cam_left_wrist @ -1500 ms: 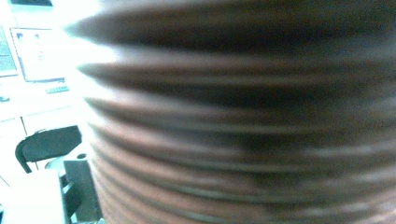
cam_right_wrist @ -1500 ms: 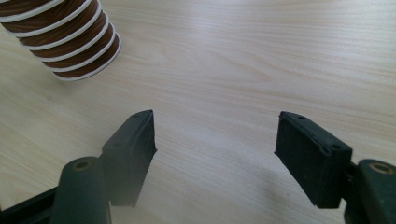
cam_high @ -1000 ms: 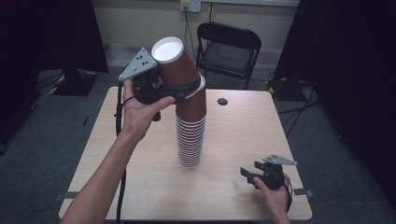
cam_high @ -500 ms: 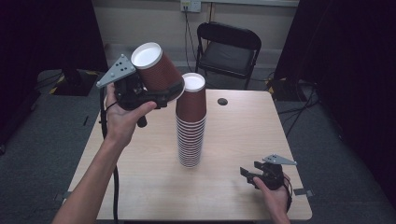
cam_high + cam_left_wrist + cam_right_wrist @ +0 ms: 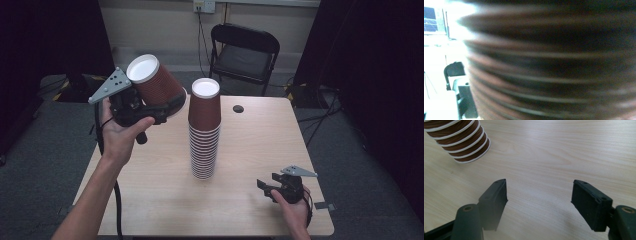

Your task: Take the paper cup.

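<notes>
1. The single cup is brown with ribs and a white bottom. It is in the upper left of the high view, in the air beyond the left edge of the desk. It lies tilted, with the white bottom toward the upper left.
2. The left gripper grasps this cup near its rim; its fingers are clenched on the cup wall. In the left gripper view the ribbed wall is very close and blurred.
3. The stack of cups stands upside down near the middle of the desk, well apart from the held cup. In the right gripper view its lowest rims show at the upper left.
4. I judge that the step in hand is carrying one cup away from the stack. The next move calls for a free spot on the desk, then lowering the cup straight and releasing it.
5. The right gripper rests low at the lower right of the desk, its fingers released with nothing between them.
6. There is bare wood left of the stack and in front of it. The held cup is outside the left edge, so it must come inward first. A folding chair stands behind the far edge, and a small dark spot lies near it.
</notes>
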`<state>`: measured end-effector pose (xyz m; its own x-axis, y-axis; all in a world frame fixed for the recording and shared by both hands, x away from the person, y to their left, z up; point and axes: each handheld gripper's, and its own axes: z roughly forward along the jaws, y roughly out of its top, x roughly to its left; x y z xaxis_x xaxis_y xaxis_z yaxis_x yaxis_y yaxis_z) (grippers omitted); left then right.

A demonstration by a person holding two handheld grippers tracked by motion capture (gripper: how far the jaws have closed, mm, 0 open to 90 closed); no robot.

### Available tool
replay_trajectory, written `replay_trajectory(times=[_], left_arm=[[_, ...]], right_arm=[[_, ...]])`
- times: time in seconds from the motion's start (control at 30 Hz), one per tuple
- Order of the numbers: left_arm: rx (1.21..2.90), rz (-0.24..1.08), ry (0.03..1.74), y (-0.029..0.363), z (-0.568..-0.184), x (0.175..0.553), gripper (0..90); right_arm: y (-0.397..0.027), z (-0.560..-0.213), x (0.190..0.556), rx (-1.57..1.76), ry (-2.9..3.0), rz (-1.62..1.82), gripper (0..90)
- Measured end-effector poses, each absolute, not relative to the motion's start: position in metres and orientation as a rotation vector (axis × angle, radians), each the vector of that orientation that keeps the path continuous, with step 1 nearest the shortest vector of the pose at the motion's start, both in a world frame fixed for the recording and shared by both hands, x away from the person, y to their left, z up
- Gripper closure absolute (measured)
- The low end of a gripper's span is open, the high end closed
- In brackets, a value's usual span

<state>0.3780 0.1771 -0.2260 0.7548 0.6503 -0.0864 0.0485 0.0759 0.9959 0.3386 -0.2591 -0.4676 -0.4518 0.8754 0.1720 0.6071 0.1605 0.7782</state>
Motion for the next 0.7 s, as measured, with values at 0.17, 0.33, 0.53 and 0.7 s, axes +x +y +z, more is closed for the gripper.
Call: replay_trajectory(times=[0.17, 0.33, 0.53, 0.7], left_arm=[[1.46, 0.449, 0.635, 0.183, -0.235, 0.375, 11.9], [1.469, 0.415, 0.649, 0.185, -0.243, 0.373, 11.9], [1.482, 0.353, 0.684, 0.191, -0.259, 0.37, 11.9], [1.488, 0.32, 0.715, 0.193, -0.272, 0.367, 11.9]], right_arm=[[-0.258, -0.467, 0.338, 1.42, 2.13, 1.18, 28.6], [-0.255, -0.467, 0.337, 1.403, 2.131, 1.182, 28.7], [-0.252, -0.466, 0.336, 1.384, 2.136, 1.184, 28.9], [-0.251, -0.465, 0.336, 1.376, 2.133, 1.189, 29.1]])
